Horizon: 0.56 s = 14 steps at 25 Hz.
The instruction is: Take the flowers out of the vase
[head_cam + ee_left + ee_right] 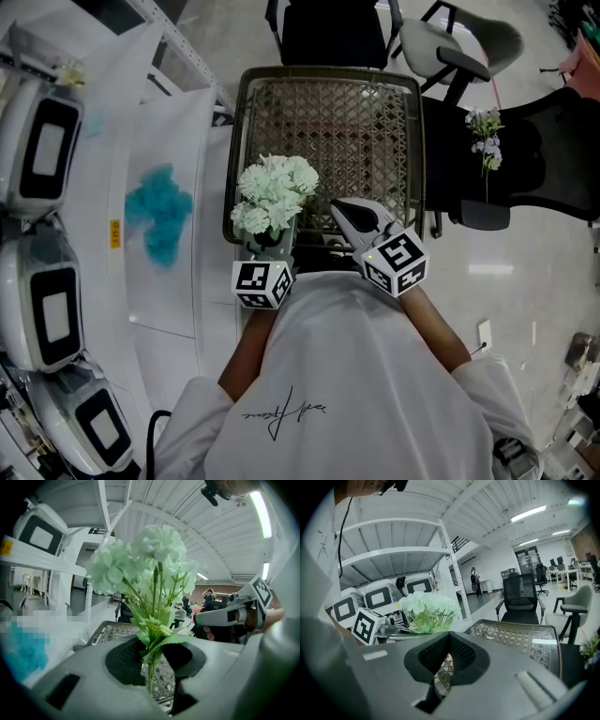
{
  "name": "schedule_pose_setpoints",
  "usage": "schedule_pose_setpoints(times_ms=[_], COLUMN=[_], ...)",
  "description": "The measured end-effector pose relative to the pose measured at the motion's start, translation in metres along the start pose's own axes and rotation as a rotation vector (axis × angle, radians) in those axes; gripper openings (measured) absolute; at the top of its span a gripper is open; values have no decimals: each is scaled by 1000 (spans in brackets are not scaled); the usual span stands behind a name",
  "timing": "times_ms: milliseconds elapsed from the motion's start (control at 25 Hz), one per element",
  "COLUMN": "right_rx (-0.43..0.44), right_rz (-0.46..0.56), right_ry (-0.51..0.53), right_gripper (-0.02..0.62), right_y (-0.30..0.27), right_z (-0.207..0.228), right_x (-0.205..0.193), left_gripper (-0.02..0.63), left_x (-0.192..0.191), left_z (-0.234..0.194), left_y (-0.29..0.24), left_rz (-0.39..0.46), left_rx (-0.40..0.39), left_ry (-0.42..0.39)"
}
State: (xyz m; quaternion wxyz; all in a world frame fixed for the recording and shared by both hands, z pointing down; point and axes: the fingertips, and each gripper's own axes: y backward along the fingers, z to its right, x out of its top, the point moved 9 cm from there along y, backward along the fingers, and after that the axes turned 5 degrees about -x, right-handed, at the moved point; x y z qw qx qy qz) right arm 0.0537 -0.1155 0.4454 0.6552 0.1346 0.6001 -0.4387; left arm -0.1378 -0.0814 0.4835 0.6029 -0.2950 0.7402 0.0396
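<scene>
A bunch of pale green flowers [275, 190] stands upright over the near edge of the woven table [375, 122]. My left gripper [267, 246] is shut on its stems just below the leaves. In the left gripper view the green stems [151, 667] run down between the dark pads and the blooms [154, 550] fill the middle. My right gripper [342, 208] hovers just right of the bunch with its jaws together and nothing in them. In the right gripper view its pads [440, 656] meet, and the flowers [426, 605] show to the left. I can make out no vase.
A small purple and white bunch [485, 139] lies on a black office chair at the right. More chairs [337, 33] stand beyond the table. At the left a white table carries a teal bundle [159, 214], with white machines [42, 150] beside it.
</scene>
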Motion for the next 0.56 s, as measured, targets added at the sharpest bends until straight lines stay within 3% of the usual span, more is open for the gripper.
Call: schedule_pose_setpoints(times_ms=[560], right_rx=[8], right_rz=[-3], right_ry=[5], right_gripper=[6], right_y=[0], right_z=[1], right_x=[1], left_gripper=[104], left_x=[5], left_z=[-3], left_y=[0], left_rz=[25], left_rx=[4], left_ry=[58])
